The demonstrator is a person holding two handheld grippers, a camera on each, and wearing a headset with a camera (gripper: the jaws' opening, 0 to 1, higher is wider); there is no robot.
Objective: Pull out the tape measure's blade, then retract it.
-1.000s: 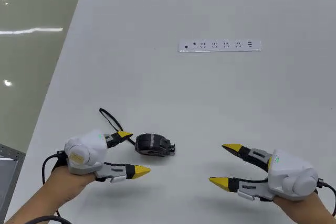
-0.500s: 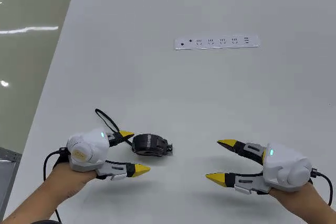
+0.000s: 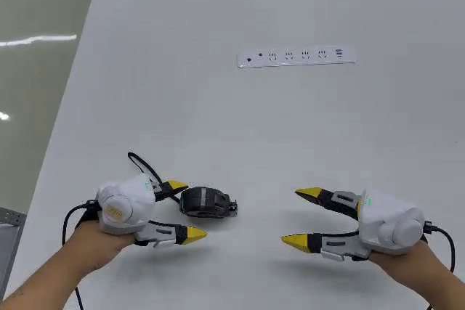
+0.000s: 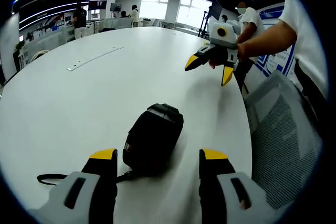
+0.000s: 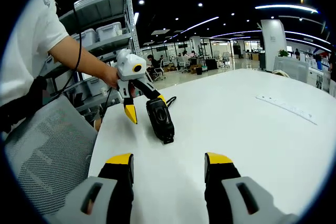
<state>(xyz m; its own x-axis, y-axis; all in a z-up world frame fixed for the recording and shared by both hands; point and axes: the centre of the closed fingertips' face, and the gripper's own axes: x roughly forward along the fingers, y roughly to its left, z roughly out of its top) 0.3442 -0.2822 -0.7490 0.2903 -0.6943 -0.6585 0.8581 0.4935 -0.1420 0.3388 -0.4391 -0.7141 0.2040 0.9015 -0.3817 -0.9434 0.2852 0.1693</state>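
A black tape measure point(image 3: 206, 202) lies on the white table point(image 3: 261, 128), its thin black wrist strap point(image 3: 142, 165) trailing back left. My left gripper point(image 3: 182, 210) is open around the case's left end without touching it; in the left gripper view the tape measure point(image 4: 154, 137) sits just ahead, between the yellow fingertips point(image 4: 103, 155). My right gripper point(image 3: 301, 217) is open, a hand's width right of the case, pointing at it. From the right gripper view the tape measure point(image 5: 160, 119) lies ahead with the left gripper point(image 5: 140, 103) beside it.
A white power strip point(image 3: 296, 56) lies flat at the far middle of the table. The table's left edge point(image 3: 69, 99) runs diagonally along shiny floor. A mesh chair point(image 4: 286, 135) stands by the near edge, and shelving point(image 5: 100, 30) behind.
My left gripper has edged slightly toward the tape measure and my right gripper has shifted a little left. The head camera has drifted, so the whole scene sits a bit differently.
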